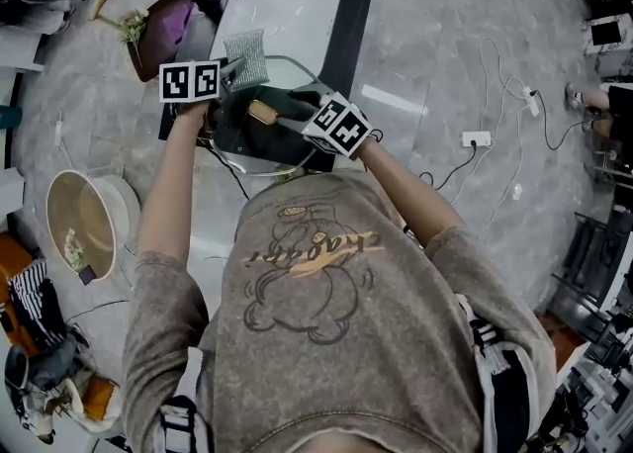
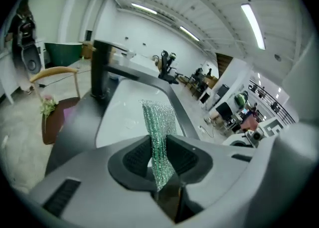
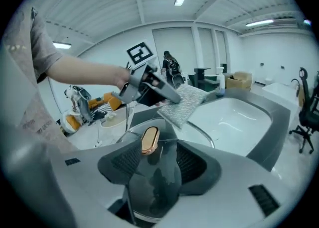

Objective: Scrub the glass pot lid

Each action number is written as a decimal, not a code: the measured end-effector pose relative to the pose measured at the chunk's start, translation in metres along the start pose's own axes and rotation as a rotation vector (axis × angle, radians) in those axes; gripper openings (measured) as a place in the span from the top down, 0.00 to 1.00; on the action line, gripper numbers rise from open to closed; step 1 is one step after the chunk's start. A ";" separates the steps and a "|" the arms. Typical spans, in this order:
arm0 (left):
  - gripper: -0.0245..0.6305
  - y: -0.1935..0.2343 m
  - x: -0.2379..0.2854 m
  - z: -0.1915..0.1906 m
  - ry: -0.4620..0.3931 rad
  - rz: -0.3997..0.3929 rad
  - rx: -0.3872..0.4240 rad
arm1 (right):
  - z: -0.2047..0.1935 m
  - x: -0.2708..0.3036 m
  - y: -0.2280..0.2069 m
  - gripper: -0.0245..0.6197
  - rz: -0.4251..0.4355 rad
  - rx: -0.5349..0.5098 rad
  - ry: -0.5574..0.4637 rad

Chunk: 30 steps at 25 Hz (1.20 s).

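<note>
Glass lid (image 3: 155,184), over the sink's (image 3: 239,117) front edge, clamped in your right gripper's (image 3: 154,156) jaws: stiff, slick, probably fragile, best held near the knob (image 3: 149,140); your left gripper's (image 2: 159,158) jaws pinch a scouring pad (image 2: 158,122).

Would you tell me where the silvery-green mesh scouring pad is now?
The pad sits upper left in the head view, pinched in the left hand-held gripper, beside the glass pot lid.
</note>
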<state>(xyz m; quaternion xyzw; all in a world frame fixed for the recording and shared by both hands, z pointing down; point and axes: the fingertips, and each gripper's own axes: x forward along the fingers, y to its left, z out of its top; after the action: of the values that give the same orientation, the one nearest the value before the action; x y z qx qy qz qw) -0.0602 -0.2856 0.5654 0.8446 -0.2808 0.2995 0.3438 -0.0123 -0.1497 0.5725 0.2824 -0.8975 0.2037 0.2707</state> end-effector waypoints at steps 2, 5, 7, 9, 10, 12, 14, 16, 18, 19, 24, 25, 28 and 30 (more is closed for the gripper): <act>0.81 0.011 -0.028 -0.003 -0.067 0.038 -0.035 | 0.002 -0.016 -0.012 0.60 -0.025 0.033 -0.027; 0.81 0.021 -0.066 -0.007 -0.167 0.095 -0.072 | 0.007 -0.042 -0.037 0.60 -0.092 0.091 -0.075; 0.81 0.020 -0.090 -0.014 -0.233 0.125 -0.096 | 0.013 -0.059 -0.049 0.60 -0.132 0.107 -0.109; 0.81 0.016 -0.110 -0.028 -0.287 0.150 -0.122 | 0.019 -0.074 -0.054 0.60 -0.162 0.104 -0.141; 0.81 0.014 -0.119 -0.035 -0.305 0.164 -0.131 | 0.021 -0.080 -0.054 0.60 -0.173 0.106 -0.155; 0.81 0.012 -0.134 -0.050 -0.327 0.195 -0.143 | 0.025 -0.090 -0.052 0.60 -0.190 0.116 -0.182; 0.81 0.012 -0.149 -0.064 -0.346 0.229 -0.153 | 0.030 -0.099 -0.047 0.60 -0.203 0.124 -0.209; 0.81 0.010 -0.161 -0.074 -0.371 0.260 -0.172 | 0.037 -0.106 -0.044 0.60 -0.211 0.130 -0.239; 0.81 0.007 -0.171 -0.078 -0.406 0.287 -0.186 | 0.046 -0.110 -0.041 0.60 -0.219 0.128 -0.274; 0.81 0.005 -0.174 -0.078 -0.425 0.298 -0.183 | 0.051 -0.111 -0.038 0.61 -0.226 0.124 -0.294; 0.82 -0.016 -0.180 -0.067 -0.513 0.313 -0.112 | 0.063 -0.108 -0.030 0.80 -0.279 0.088 -0.357; 0.82 -0.019 -0.181 -0.065 -0.527 0.315 -0.103 | 0.065 -0.108 -0.030 0.83 -0.293 0.082 -0.365; 0.82 -0.029 -0.185 -0.056 -0.584 0.332 -0.065 | 0.073 -0.110 -0.026 0.92 -0.316 0.075 -0.417; 0.82 -0.036 -0.189 -0.051 -0.633 0.346 -0.032 | 0.077 -0.114 -0.024 0.92 -0.336 0.070 -0.454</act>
<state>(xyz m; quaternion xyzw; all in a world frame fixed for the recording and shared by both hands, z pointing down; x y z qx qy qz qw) -0.1769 -0.1750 0.4484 0.8299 -0.5168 0.0725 0.1972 0.0526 -0.1630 0.4498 0.4749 -0.8681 0.1183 0.0830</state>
